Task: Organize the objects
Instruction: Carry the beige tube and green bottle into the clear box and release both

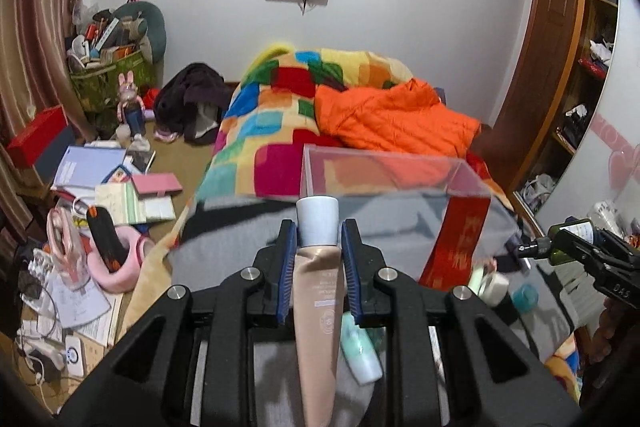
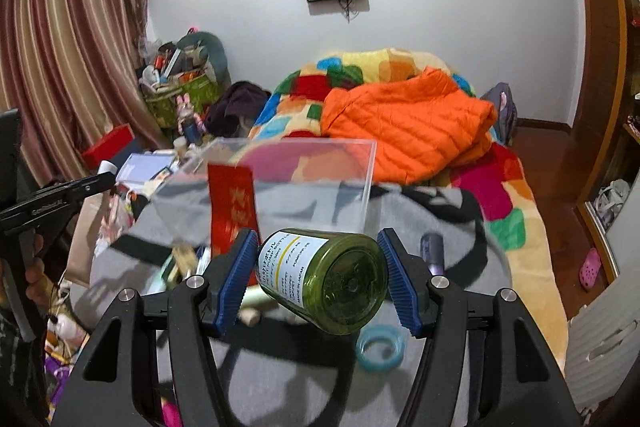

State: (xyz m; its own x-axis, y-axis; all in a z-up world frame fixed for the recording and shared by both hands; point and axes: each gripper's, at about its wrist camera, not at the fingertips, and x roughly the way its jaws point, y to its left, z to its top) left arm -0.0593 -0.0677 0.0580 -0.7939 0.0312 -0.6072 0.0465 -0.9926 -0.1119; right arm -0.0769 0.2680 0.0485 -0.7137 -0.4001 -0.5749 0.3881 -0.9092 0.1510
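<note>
My left gripper (image 1: 318, 243) is shut on a beige tube with a white cap (image 1: 316, 291), held above the grey blanket on the bed. My right gripper (image 2: 318, 267) is shut on a green pump bottle (image 2: 328, 279), seen bottom-first; the bottle also shows at the right edge of the left wrist view (image 1: 568, 239). A clear plastic box (image 1: 384, 183) stands on the bed just beyond both grippers, also in the right wrist view (image 2: 304, 179), with a red envelope (image 2: 234, 207) leaning against it.
On the grey blanket lie a mint tube (image 1: 360, 351), a tape roll (image 1: 494, 285), a blue lid (image 2: 380, 347) and a purple tube (image 2: 432, 253). An orange jacket (image 2: 408, 123) lies on the colourful blanket. The floor at the left is cluttered with books (image 1: 92, 167).
</note>
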